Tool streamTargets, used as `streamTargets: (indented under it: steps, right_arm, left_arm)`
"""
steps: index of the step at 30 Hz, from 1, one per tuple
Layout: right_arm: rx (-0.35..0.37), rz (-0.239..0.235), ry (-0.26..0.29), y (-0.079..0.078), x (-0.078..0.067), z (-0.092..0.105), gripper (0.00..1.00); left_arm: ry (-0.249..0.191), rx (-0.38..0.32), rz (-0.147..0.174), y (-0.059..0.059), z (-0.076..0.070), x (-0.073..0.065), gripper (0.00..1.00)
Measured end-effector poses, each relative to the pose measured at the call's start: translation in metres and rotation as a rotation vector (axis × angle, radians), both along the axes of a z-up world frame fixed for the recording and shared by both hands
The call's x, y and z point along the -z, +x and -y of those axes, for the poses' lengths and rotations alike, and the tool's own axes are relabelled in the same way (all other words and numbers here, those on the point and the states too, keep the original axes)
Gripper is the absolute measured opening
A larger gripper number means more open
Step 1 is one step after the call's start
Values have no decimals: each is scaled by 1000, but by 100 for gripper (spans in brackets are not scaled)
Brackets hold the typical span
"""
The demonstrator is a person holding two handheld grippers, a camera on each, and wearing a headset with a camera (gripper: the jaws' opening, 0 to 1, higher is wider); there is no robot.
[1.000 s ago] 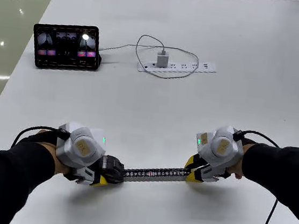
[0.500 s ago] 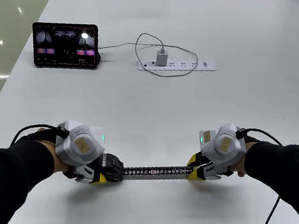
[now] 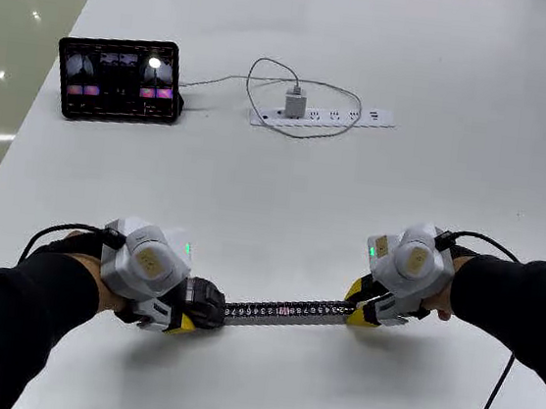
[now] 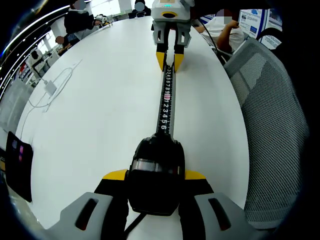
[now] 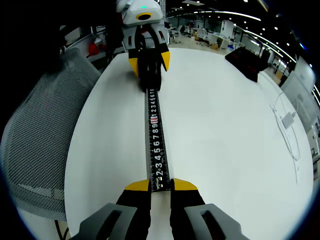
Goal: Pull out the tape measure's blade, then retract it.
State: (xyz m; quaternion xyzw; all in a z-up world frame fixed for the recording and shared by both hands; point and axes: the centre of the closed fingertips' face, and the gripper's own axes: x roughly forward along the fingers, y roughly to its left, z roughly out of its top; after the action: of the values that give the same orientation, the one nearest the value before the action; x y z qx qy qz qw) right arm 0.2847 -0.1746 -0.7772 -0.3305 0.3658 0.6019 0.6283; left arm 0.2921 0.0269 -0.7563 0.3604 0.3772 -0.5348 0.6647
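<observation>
A black tape measure case (image 3: 204, 303) (image 4: 155, 172) sits low over the white table, and my left gripper (image 3: 184, 318) (image 4: 154, 176) is shut on it. Its black blade (image 3: 285, 312) (image 4: 166, 97) (image 5: 154, 142) with white numbers stretches across to my right gripper (image 3: 357, 314) (image 5: 160, 186), which is shut on the blade's tip. In the left gripper view the right gripper (image 4: 170, 56) faces me at the far end of the blade. In the right gripper view the left gripper (image 5: 148, 62) holds the case (image 5: 150, 75) at the far end.
A tablet (image 3: 120, 80) with a lit screen stands at the back left of the table (image 3: 272, 214). A white power strip (image 3: 327, 118) with a charger and looped cable (image 3: 300, 99) lies behind the middle. A grey mesh chair (image 4: 272, 115) stands by the table's near edge.
The blade's visible length has grown slightly as the right gripper drew a little further right. The left gripper holds the case in about the same place.
</observation>
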Motion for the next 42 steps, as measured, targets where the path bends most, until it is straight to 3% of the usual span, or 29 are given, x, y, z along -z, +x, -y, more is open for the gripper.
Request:
streamTargets:
  steps: [42]
  right_arm:
    - [15,8,-39,2,0,25,10]
  left_arm:
    - [-1,3,2,1,-1,0,33]
